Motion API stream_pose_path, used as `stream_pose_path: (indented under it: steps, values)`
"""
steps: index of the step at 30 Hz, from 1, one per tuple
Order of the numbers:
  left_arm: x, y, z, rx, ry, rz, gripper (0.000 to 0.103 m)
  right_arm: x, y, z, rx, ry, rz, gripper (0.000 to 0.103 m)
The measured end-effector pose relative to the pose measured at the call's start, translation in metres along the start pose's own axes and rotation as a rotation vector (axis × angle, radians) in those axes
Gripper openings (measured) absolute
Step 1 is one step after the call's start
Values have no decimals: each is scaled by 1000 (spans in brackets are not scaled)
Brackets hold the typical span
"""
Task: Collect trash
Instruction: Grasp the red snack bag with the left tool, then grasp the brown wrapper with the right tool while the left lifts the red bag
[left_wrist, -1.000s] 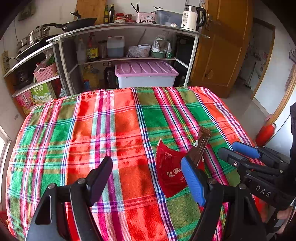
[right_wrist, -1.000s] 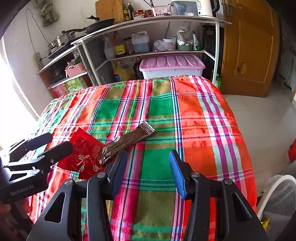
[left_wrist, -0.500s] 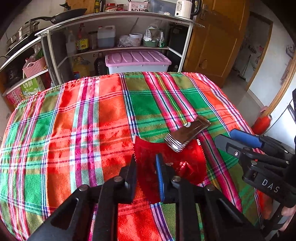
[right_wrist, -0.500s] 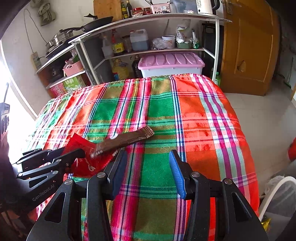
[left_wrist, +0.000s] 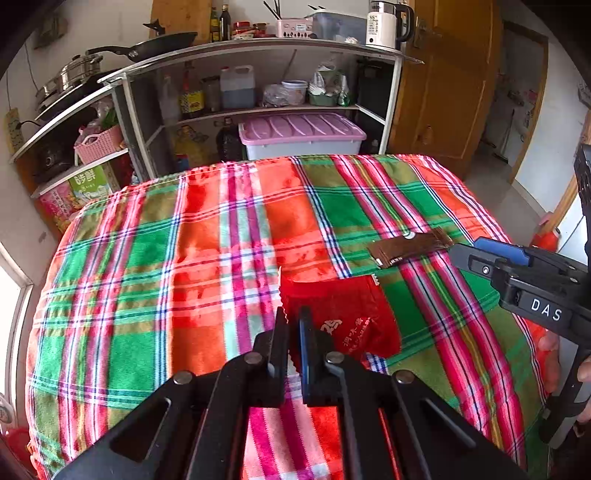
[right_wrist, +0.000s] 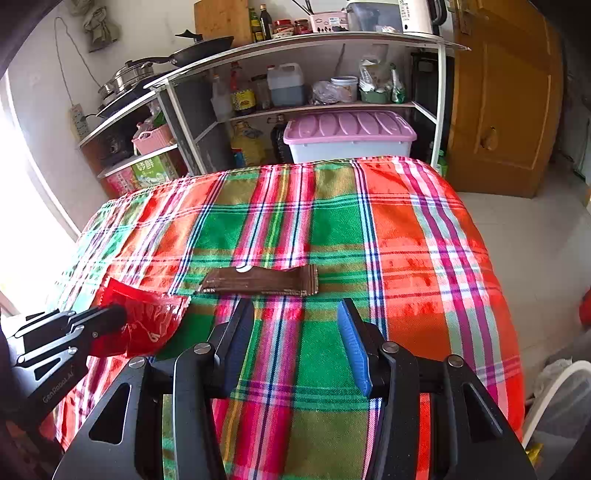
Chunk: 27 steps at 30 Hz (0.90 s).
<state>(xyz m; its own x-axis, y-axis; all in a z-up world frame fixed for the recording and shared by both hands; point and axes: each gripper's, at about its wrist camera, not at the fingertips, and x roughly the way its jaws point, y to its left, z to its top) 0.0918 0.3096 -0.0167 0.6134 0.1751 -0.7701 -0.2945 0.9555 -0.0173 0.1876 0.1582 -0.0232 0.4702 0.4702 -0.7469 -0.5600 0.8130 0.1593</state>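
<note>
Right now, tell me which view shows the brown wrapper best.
The right wrist view: the brown wrapper lies whole, dead ahead, unobstructed. In the left wrist view it sits off to the side, smaller, near the right gripper.

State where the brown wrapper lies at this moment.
The brown wrapper lies flat on the plaid tablecloth, just ahead of the open right tool and right of the red packet held in the left tool.

Home kitchen — frying pan (left_wrist: 162, 42), kettle (left_wrist: 384, 23), oil bottles (right_wrist: 243, 98) on shelves (left_wrist: 258, 107).
</note>
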Motion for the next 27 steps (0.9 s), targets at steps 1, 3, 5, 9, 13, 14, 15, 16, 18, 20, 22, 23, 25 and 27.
stream_pose_path:
  steps: [1,3,5,9,13,14,15,16,18,20,22,23,25,27]
  values:
    - [-1,2,0,-1,-5,5,5,1,3,1,-18,-3,1,48]
    - [1,6,2,-13,-1,12,5,2,11,4,-61,-15,12,48]
    - [5,9,2,-23,8,13,6,1,21,7,-132,-39,36,48]
    - [10,11,2,-31,11,19,6,13,38,12,-283,-33,29,58]
    - [12,13,2,-38,14,16,8,31,40,15,-326,10,45,58]
    - [13,13,3,-40,15,17,8,36,39,15,-324,24,54,58]
    - [14,14,4,-45,15,17,8,40,37,14,-323,35,57,58]
    - [15,14,4,-49,17,17,9,44,36,13,-324,47,61,58]
    - [17,14,6,-48,16,17,10,49,35,13,-332,72,67,59]
    - [19,14,6,-48,20,20,12,50,35,14,-334,71,68,59]
    - [21,16,6,-57,23,21,13,53,36,15,-340,73,56,59]
    - [21,17,5,-60,24,17,13,54,35,16,-334,73,57,59]
    - [21,17,5,-59,21,16,13,52,35,16,-313,72,61,59]
    - [20,16,5,-54,18,16,13,50,31,17,-273,64,59,44]
